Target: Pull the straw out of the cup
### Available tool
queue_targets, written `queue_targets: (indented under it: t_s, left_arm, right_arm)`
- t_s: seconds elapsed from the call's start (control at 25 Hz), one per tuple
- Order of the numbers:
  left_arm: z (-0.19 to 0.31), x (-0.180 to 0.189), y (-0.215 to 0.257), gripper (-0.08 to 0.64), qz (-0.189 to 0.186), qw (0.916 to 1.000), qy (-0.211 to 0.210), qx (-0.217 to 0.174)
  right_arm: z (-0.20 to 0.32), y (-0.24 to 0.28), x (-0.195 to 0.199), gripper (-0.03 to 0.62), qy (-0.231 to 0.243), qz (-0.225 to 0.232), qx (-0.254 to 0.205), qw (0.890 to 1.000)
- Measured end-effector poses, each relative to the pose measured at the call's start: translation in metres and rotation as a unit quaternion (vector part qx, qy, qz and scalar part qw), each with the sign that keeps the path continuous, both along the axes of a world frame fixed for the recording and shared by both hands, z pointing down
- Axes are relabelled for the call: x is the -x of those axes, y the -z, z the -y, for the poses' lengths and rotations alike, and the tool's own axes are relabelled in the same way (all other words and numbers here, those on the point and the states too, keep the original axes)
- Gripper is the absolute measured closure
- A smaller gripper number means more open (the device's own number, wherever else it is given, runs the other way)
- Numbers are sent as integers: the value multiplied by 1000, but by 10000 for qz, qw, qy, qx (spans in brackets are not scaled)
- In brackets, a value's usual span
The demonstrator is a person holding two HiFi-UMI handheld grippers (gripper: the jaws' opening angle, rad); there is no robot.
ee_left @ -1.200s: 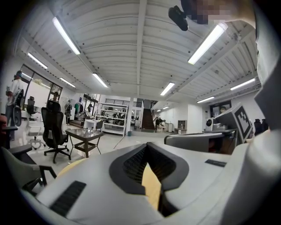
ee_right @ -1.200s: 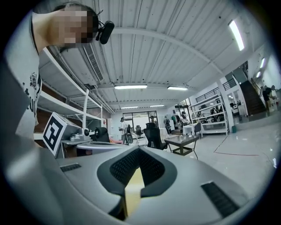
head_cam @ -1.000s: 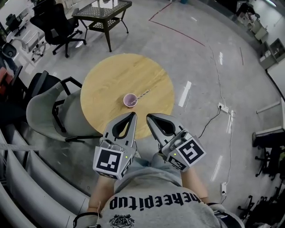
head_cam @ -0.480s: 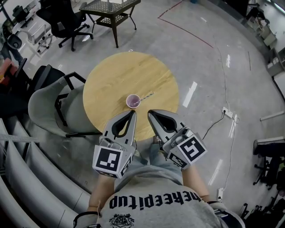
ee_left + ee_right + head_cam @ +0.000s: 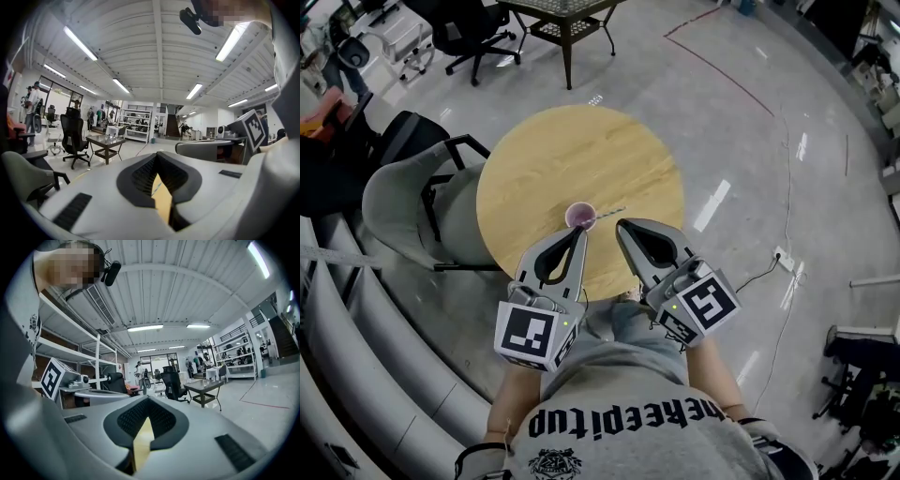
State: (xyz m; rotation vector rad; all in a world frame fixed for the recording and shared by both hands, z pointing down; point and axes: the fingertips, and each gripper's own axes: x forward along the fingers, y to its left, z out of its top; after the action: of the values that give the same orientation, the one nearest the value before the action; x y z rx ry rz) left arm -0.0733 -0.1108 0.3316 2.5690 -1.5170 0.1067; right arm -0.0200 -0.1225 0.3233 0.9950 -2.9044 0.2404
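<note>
A small purple cup (image 5: 579, 217) stands near the near edge of the round wooden table (image 5: 572, 150). A thin straw (image 5: 610, 213) leans out of it to the right. Just short of the cup, my left gripper (image 5: 580, 232) is shut, its tips almost at the rim. My right gripper (image 5: 622, 225) is shut too, with its tips close under the straw's outer end and nothing between them. In the left gripper view the left gripper (image 5: 156, 155) shows only a thin slit with tabletop behind. The right gripper (image 5: 148, 399) in its own view looks the same. Neither gripper view shows the cup.
A grey armchair (image 5: 398, 211) sits against the table's left side. A black office chair (image 5: 473, 33) and a dark side table (image 5: 572, 14) stand farther off. A cable and socket strip (image 5: 783, 255) lie on the floor to the right. Curved grey benches (image 5: 356, 356) run along the left.
Both grippers have moved forward together toward the cup, from clearly short of it to right beside it. Their jaws look as they did before.
</note>
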Motion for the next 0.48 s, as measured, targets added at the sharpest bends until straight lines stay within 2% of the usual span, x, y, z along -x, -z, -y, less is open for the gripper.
queue_targets:
  t_s: [0.48]
  left_arm:
    - [19,-2,-4,538,26,9969,777,101]
  right_arm:
    - [35,-14,-5,561,649,-94,150,9977]
